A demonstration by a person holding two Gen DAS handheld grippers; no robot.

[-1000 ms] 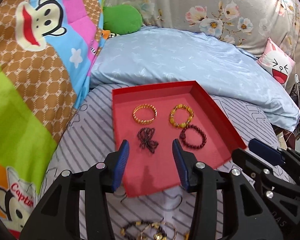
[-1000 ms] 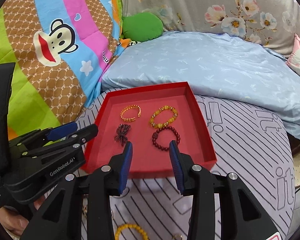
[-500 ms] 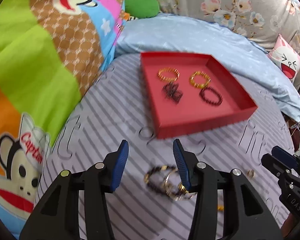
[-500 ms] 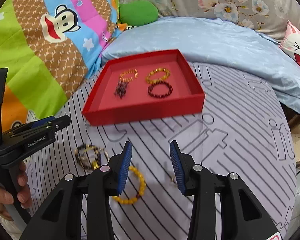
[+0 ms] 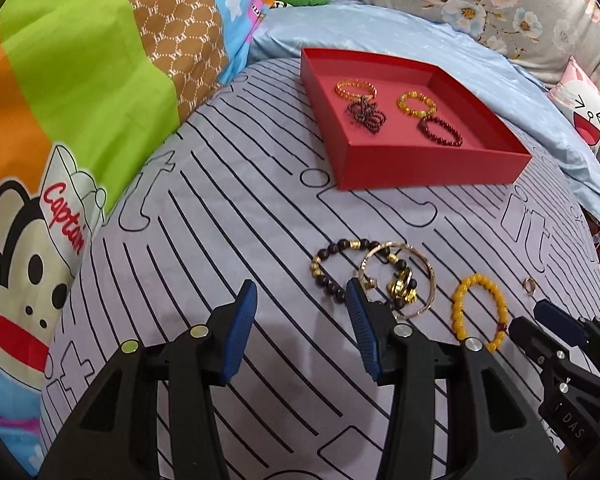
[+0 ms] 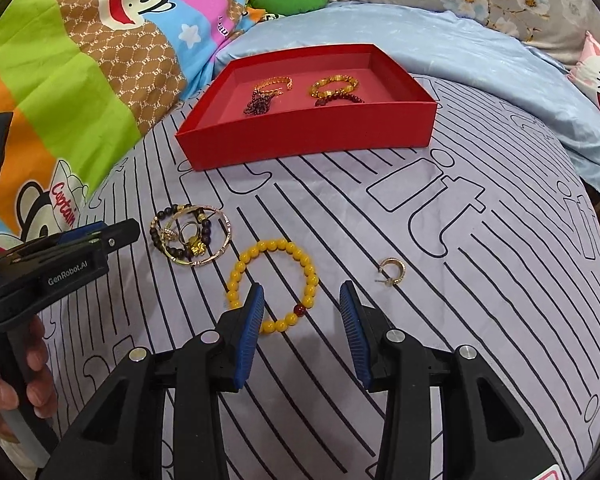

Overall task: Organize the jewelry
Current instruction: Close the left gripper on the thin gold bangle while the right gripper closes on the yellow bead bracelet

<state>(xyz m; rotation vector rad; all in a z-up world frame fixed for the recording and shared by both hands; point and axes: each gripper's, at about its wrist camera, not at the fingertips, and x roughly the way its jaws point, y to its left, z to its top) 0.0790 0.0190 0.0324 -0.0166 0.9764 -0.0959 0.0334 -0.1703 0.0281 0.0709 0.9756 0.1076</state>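
The yellow bead bracelet [image 6: 274, 286] lies flat on the striped sheet [image 6: 420, 320], in front of the red tray [image 6: 308, 136], near its front wall. The right gripper [image 6: 301, 330] hangs just over it, fingers spread wide and empty. I think it is best to pinch one side of the ring only. The left gripper [image 5: 302, 330], also spread, is beside the tangled bracelets [image 5: 374, 276].

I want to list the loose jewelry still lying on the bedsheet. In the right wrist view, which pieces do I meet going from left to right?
Tangled pile of dark bead bracelet and gold bangle → yellow bead bracelet → small gold hoop earring.
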